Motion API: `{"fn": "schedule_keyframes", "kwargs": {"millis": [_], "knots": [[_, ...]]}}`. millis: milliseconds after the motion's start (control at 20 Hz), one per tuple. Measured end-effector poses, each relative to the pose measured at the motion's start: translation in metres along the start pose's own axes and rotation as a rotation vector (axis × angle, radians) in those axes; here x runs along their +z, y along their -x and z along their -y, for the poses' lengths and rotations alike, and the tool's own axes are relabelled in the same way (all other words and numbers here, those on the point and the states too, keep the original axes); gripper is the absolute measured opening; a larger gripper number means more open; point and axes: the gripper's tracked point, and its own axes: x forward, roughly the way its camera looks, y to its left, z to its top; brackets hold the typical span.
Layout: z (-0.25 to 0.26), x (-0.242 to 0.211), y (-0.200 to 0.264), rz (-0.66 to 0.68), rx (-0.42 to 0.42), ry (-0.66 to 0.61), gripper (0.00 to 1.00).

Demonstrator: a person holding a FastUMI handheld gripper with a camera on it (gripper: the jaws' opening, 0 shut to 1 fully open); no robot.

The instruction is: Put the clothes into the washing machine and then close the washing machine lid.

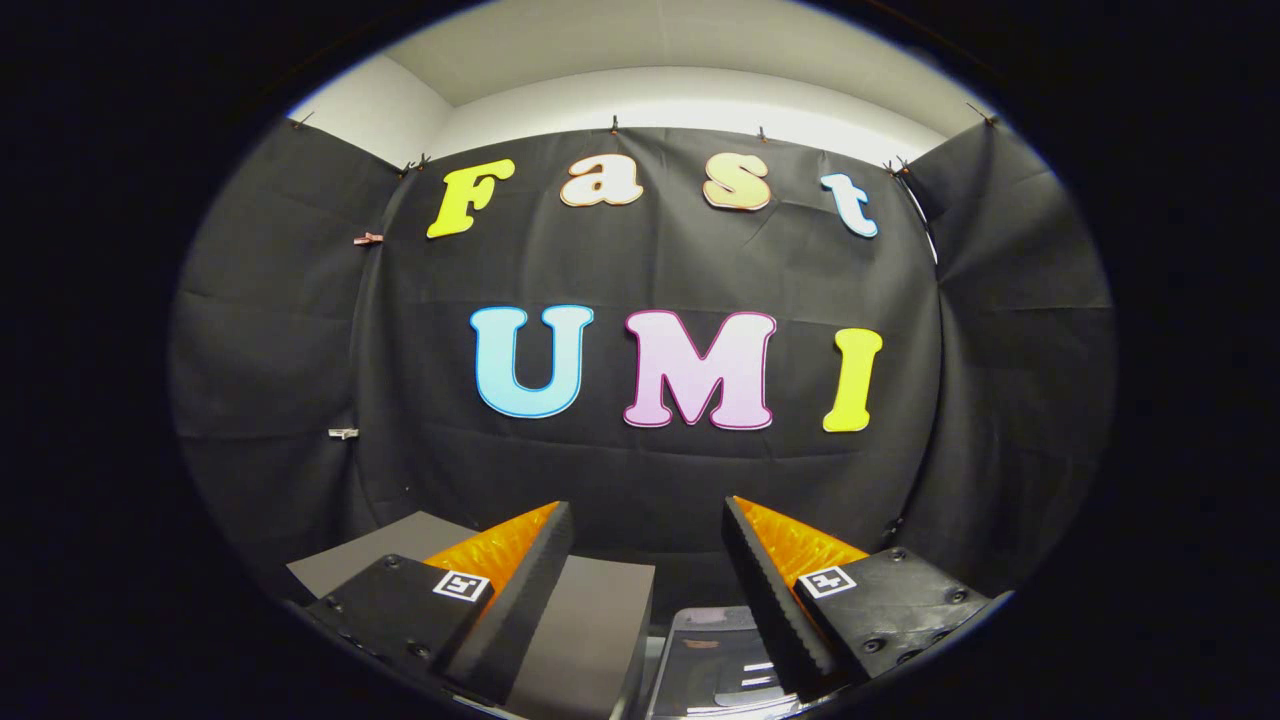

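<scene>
Gripper view, lower part of the frame: the gripper (648,570) is seen with its jaws standing wide apart, nothing being held between them. The two fingers (520,590) rise from the bottom of the frame and lean slightly outward, and a small square marker (461,585) is carried on the left finger block, with a matching one on the right.

Between and below the fingers, at the bottom centre of the frame, a glossy transparent panel (715,660) is seen, on which light is reflected in short bright streaks; it may be the washing machine lid, but this cannot be told for certain. Just left of that panel, partly hidden behind the left finger, a flat grey box-like top (590,620) is seen, with a second grey surface (370,555) further toward the lower left. Whether these belong to the washing machine or to a counter cannot be told. Clothes cannot be made out anywhere among these things.

Beyond the fingers, the middle of the frame is taken up by the black cloth wall (650,470) of the booth, which is hung in three panels and pinned along its upper edge by small clips (368,238). Above the cloth, at the top of the frame, a pale wall and ceiling (680,60) are seen.
</scene>
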Motion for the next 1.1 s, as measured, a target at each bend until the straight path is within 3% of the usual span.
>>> {"fn": "schedule_keyframes", "kwargs": {"millis": [1100], "knots": [[-0.014, 0.009, -0.011, 0.016, 0.040, 0.026, 0.96]]}}
